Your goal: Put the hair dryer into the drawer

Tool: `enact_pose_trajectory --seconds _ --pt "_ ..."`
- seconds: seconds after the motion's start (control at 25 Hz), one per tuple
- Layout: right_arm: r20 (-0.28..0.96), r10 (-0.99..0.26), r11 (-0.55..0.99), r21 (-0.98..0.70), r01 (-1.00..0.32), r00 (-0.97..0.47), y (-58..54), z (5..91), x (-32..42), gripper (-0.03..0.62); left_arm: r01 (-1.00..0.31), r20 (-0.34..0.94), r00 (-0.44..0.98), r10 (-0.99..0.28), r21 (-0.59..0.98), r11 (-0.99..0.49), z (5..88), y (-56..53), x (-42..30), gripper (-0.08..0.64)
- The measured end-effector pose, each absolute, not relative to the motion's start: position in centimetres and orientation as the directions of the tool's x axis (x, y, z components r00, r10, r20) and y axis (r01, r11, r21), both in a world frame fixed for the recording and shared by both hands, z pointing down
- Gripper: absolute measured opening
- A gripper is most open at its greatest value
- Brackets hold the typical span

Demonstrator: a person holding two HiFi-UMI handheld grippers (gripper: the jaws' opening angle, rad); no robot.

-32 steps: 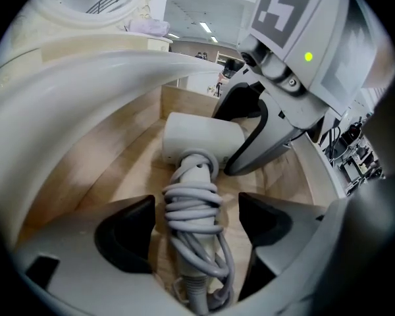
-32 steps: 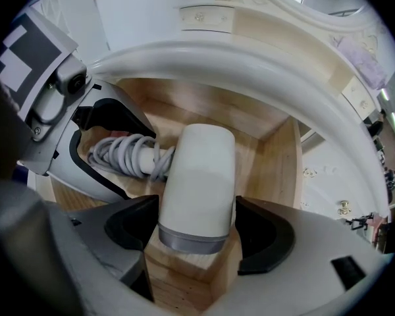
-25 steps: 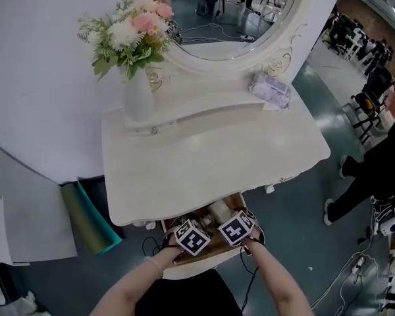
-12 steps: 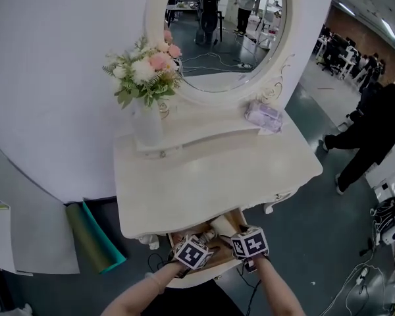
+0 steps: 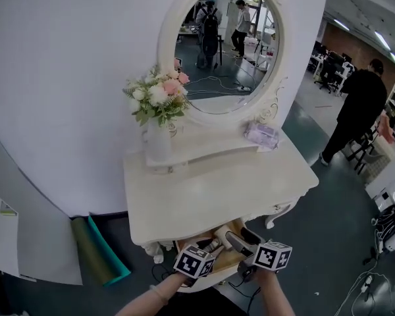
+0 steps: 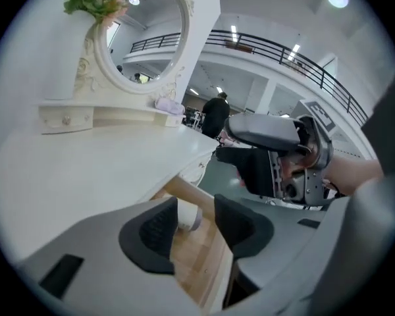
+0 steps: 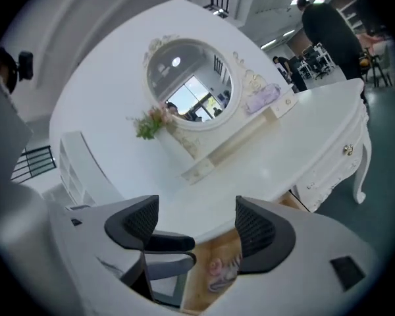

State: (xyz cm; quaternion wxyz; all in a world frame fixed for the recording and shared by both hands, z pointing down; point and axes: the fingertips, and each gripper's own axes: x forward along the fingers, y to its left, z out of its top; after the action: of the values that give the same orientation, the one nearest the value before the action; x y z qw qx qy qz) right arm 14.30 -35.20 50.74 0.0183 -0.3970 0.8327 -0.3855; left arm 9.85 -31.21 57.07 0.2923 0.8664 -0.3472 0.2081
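Note:
The wooden drawer under the white dressing table's front edge stands open. A white cylindrical body, seemingly the hair dryer, lies inside it. My left gripper hovers above the drawer. Its jaws have just been closing and stand partly apart with nothing gripped, and the drawer's wood shows through the gap. My right gripper is beside it, open and empty, pointing at the table edge. In the left gripper view, the right gripper appears at the right.
On the table's raised shelf stand a white vase of flowers and a wrapped tissue pack, below an oval mirror. A green and teal roll leans left of the table. A person in black stands at the right. Cables lie on the floor.
Both grippers have risen from inside the drawer, and the right one has rolled and shifted right. The head view has tilted up, showing more of the mirror. The person in black walked farther off.

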Motion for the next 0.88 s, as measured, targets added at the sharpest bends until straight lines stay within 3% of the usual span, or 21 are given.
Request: enact_pose_trajectory --seconds 0.2,0.32,0.36,0.44,0.64,0.88 --pt "0.104 -0.726 0.461 -0.66 -0.593 -0.68 -32.7 46.0 13.5 0.351 -0.759 0.477 0.647 -0.595 0.33 -0.561 53.3 -30.6 8.7 0.07" --pt "0.041 -0.763 0.486 -0.621 -0.615 -0.645 -30.8 44.4 13.2 0.3 -0.764 0.414 0.646 -0.641 0.349 -0.543 51.6 -29.5 8.3 0.0" --pt "0.025 -0.781 0.484 -0.608 -0.63 -0.624 -30.2 44.0 13.2 0.24 -0.761 0.394 0.649 -0.651 0.355 -0.543 51.1 -29.1 8.3 -0.002" --pt "-0.003 -0.805 0.483 -0.583 -0.653 -0.593 -29.2 43.5 13.2 0.031 -0.758 0.361 0.651 -0.668 0.354 -0.547 50.3 -28.3 8.4 -0.003" --pt "-0.039 -0.856 0.432 -0.6 -0.674 -0.515 -27.4 43.6 13.1 0.029 -0.794 0.298 0.605 -0.738 0.301 -0.529 48.8 -26.6 7.4 -0.003" --pt "0.022 -0.903 0.349 -0.548 -0.76 -0.43 -25.3 45.4 12.1 0.029 -0.842 0.261 0.522 -0.812 0.308 -0.443 49.0 -24.1 5.3 -0.003"
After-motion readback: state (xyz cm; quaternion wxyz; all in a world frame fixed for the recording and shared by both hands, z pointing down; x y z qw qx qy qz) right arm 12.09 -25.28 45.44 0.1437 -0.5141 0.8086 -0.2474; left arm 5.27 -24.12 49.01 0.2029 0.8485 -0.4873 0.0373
